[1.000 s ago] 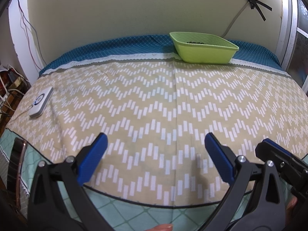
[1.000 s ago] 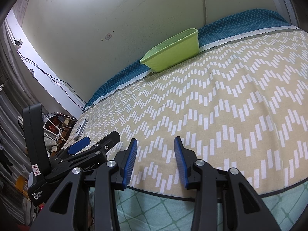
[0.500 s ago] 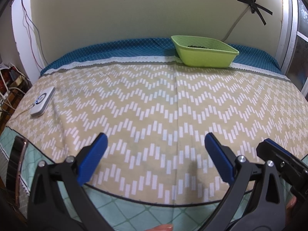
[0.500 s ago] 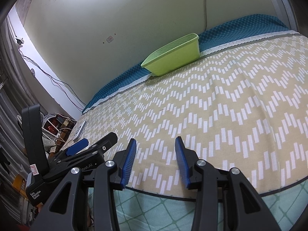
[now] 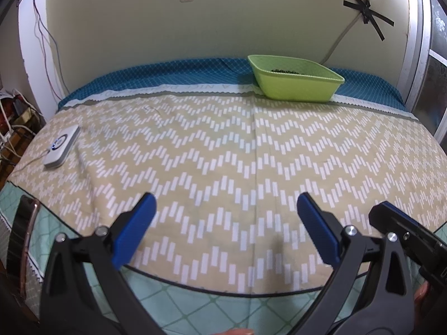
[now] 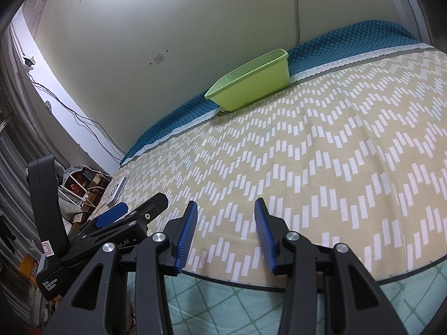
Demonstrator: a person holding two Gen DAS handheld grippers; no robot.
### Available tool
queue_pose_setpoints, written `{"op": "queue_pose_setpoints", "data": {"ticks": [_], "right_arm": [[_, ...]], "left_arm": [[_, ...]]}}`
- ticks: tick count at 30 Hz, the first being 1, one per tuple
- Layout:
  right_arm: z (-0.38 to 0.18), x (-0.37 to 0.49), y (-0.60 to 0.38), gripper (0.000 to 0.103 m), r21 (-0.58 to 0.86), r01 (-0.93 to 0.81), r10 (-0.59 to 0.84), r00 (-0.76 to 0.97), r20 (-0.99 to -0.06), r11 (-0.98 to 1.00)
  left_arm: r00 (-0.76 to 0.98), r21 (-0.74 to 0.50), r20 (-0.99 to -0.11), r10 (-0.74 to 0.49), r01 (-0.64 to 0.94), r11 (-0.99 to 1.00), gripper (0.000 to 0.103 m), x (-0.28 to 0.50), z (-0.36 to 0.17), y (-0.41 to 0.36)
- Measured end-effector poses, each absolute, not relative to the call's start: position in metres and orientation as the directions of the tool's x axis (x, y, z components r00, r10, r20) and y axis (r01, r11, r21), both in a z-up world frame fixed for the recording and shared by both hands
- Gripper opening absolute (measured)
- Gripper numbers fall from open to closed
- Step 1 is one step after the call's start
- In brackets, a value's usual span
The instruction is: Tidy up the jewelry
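Bed (image 5: 223, 153) against the back wall, basket (image 5: 296, 83) at its far edge right of centre, small dark items (image 5: 283, 70) inside it, flat device (image 5: 62, 146) near the bed's left edge, left gripper (image 5: 226, 223) and right gripper (image 6: 226, 231) side by side above the near edge

Lime-green tray (image 5: 296, 89) upright at far edge, dark beads (image 5: 285, 70) inside.
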State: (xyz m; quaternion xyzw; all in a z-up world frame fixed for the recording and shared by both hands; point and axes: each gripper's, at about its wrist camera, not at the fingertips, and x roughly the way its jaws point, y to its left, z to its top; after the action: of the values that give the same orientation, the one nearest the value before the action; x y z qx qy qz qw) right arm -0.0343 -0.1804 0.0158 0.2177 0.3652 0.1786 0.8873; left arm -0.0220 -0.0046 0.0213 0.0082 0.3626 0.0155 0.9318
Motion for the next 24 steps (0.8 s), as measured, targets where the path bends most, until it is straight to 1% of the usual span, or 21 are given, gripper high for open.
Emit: {"op": "queue_pose_setpoints", "data": {"ticks": [6,19,24], "right_arm": [[0.0162,-0.0359,-0.1799,0.026,0.517,-0.155,0.474,0.671,-0.57,0.842],[0.0162,-0.0369,-0.1784,0.026,0.518,-0.154,0.474,0.671,-0.57,0.842],[0.0163,-0.0376,-0.1775,0.026,0.518,-0.154,0.474,0.671,-0.571,0.841]], "left_arm": [[0.739,0.049,-0.672,0.041,-0.011,0.999,0.097,-0.0222,0.0226,-0.0037],[0.729,0.051,-0.684,0.027,0.01,0.999,0.097,-0.0203,0.0213,-0.0044],[0.721,0.046,-0.692,0.035,-0.005,0.999,0.097,-0.0191,0.0198,-0.0038]]}}
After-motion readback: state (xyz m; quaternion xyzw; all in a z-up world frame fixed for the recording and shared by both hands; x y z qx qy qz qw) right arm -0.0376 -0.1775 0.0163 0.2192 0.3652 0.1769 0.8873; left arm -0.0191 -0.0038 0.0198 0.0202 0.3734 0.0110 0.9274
